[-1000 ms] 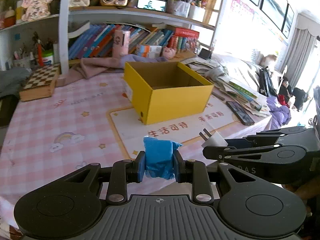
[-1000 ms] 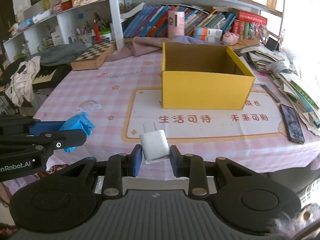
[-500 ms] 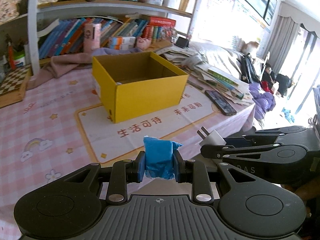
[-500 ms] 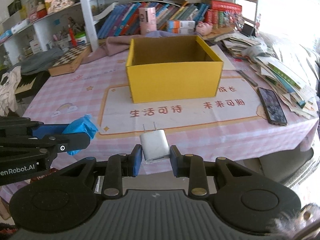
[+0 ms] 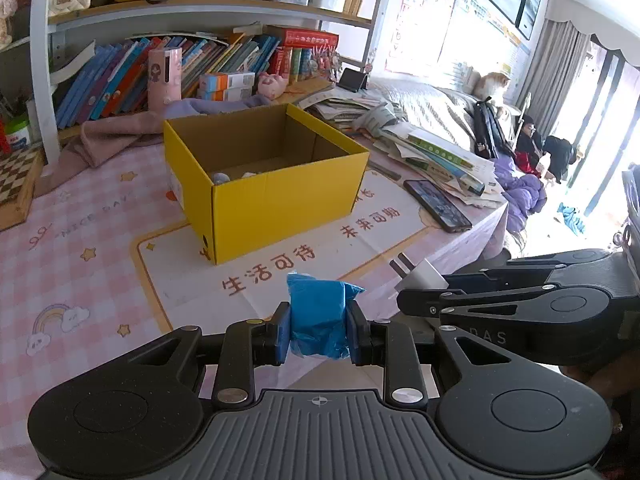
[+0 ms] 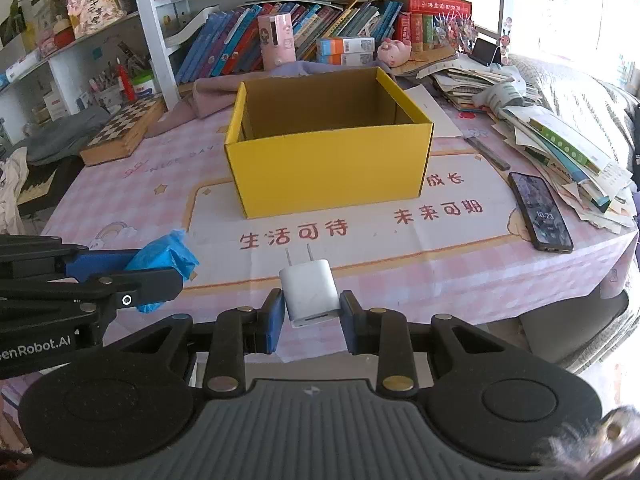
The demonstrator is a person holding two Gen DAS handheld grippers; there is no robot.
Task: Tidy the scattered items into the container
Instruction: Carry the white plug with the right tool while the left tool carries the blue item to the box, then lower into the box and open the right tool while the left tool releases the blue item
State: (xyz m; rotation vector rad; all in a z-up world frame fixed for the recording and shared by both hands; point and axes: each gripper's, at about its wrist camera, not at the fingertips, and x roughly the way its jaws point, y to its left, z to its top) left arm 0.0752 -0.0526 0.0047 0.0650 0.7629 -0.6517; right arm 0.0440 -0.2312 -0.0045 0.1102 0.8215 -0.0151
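Left wrist: box contents half-hidden

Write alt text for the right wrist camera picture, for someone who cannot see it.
The right gripper holds a white plug charger above the table edge, facing an open yellow box. At left, the left gripper holds a crumpled blue bag.

I am viewing a lived-in home room: packed bookshelves are lining the wall behind a pink checked table, and a bed is standing alongside.
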